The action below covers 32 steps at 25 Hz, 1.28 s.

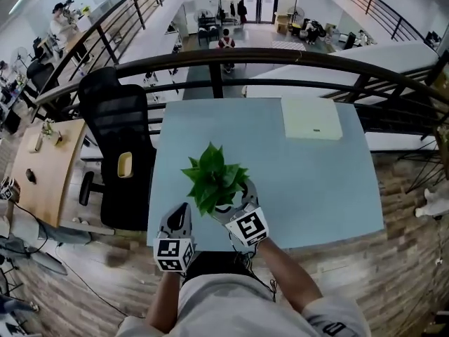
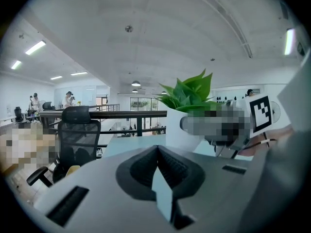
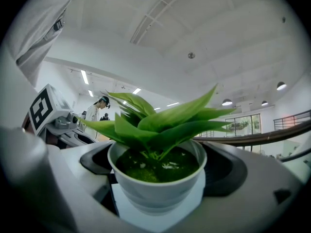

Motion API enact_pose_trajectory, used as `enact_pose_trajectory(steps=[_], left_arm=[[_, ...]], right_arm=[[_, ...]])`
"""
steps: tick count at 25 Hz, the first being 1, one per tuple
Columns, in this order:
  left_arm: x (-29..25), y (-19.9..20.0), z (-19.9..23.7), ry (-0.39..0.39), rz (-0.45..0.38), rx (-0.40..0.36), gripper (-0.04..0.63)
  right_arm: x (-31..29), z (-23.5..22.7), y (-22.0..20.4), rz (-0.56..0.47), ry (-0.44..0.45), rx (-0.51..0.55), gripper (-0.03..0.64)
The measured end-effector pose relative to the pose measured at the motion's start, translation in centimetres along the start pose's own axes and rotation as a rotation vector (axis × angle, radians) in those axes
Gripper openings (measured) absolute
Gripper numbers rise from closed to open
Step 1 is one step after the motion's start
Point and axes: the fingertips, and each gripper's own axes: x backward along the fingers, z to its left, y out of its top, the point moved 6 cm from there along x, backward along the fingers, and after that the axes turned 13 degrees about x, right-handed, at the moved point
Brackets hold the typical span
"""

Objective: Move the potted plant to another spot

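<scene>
Fingers of the right gripper (image 3: 160, 188) clasp the upright potted plant (image 3: 163, 125) by its white pot; left gripper (image 2: 158, 176) fingers are pressed together, empty, just left of it.

Head cam sits high and looks almost straight down on the table (image 1: 302, 181). Left gripper (image 1: 184, 209) cam rides low and looks along its jaws toward the railing (image 2: 126, 113), with the potted plant (image 2: 179, 130) just past the tips, off to the right. Right gripper (image 1: 237, 196) cam is super close, the plant filling the space between its jaws. All three views share the plant.
</scene>
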Motion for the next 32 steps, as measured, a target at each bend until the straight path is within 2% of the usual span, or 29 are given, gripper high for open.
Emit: enact_pose_trajectory(steps=[5, 13, 20, 27, 32], left_arm=[[-1.7, -0.1, -1.5, -0.076, 0.026, -0.025, 0.012], [-6.2, 1.0, -4.1, -0.308, 0.067, -0.078, 0.012], [-9.2, 0.5, -7.1, -0.537, 0.128, -0.109, 0.012], [-10.5, -1.9, -12.6, -0.810, 0.210, -0.168, 0.012], [-9.6, -4.0, -16.3, -0.933, 0.275, -0.197, 0.012]], right_arm=[[1.8, -0.7, -0.7, 0.016, -0.067, -0.018, 0.549], [4.6, -3.1, -0.4, 0.100, -0.251, 0.029, 0.549], [9.3, -3.4, 0.4, 0.183, -0.467, 0.014, 0.549], [15.7, -2.0, 0.4, 0.300, -0.725, 0.007, 0.549], [20.0, -0.4, 0.4, 0.334, -0.868, -0.015, 0.549]])
